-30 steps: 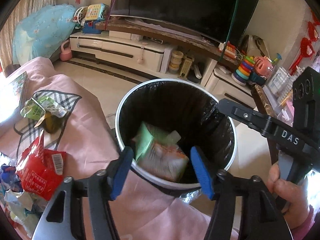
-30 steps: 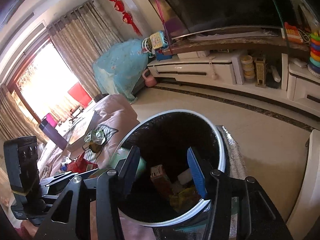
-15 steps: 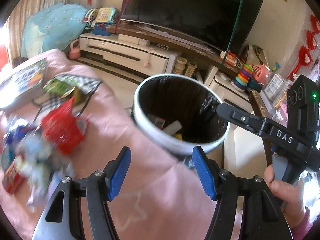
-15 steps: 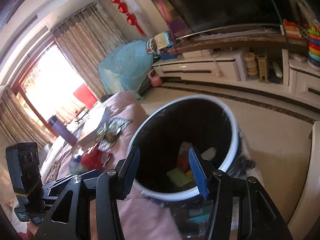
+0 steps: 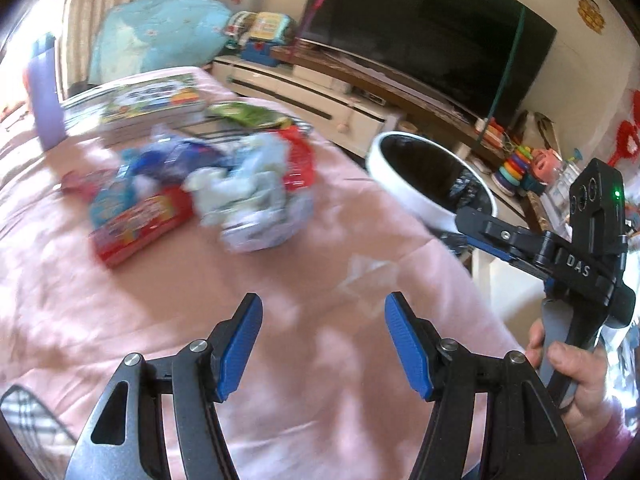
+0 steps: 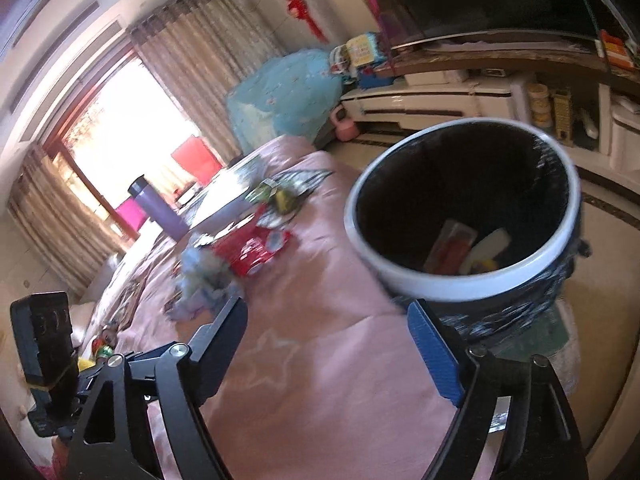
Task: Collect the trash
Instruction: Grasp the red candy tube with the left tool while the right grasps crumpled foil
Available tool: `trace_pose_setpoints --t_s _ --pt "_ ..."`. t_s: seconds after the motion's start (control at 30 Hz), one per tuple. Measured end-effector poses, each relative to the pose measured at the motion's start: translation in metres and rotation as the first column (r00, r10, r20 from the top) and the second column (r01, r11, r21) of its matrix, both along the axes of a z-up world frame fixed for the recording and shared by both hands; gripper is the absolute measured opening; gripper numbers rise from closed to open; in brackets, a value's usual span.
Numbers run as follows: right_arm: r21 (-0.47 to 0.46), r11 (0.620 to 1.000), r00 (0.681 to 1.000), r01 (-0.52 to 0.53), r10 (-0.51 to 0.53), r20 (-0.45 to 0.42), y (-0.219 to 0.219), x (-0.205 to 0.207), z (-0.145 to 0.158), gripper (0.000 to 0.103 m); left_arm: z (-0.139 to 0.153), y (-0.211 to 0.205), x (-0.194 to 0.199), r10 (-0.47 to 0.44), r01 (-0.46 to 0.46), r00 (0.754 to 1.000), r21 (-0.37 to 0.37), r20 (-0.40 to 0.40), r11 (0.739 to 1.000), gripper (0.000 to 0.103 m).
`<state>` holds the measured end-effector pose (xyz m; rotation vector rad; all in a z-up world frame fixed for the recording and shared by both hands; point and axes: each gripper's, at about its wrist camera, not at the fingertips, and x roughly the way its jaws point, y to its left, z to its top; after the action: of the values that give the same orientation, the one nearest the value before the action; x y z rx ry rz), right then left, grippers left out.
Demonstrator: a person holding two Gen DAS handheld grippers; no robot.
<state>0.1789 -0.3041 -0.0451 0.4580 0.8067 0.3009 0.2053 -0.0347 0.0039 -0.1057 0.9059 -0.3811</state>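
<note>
Left wrist view: a pink-covered table (image 5: 168, 280) fills the frame, the bin (image 5: 404, 194) at its right edge, upper right. Blurred trash (image 5: 224, 184) lies heaped on the cloth, upper centre-left. Left tongs (image 5: 323, 344) hang apart and empty, low centre. Right tongs (image 6: 328, 344), lower centre of the right view, are apart too, empty, below the bin (image 6: 468, 284).

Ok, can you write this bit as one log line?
left claw: open, empty | right claw: open, empty | wrappers: on pink cloth | bin: beside cloth
</note>
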Motion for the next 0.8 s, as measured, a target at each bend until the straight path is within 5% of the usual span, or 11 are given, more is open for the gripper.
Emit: trace_pose_setpoints --t_s 0.47,0.8 --pt "-0.057 0.986 0.988 -0.154 0.155 0.004 0.084 -0.001 0.005 0.084 0.008 0.065 -0.026 0.112 -0.113 0.993 0.029 0.027 0.993 0.063" --pt "-0.054 0.972 0.974 -0.229 0.229 -0.006 0.119 0.020 0.003 0.084 0.010 0.081 0.023 -0.041 0.023 0.994 0.175 0.098 0.984 0.063"
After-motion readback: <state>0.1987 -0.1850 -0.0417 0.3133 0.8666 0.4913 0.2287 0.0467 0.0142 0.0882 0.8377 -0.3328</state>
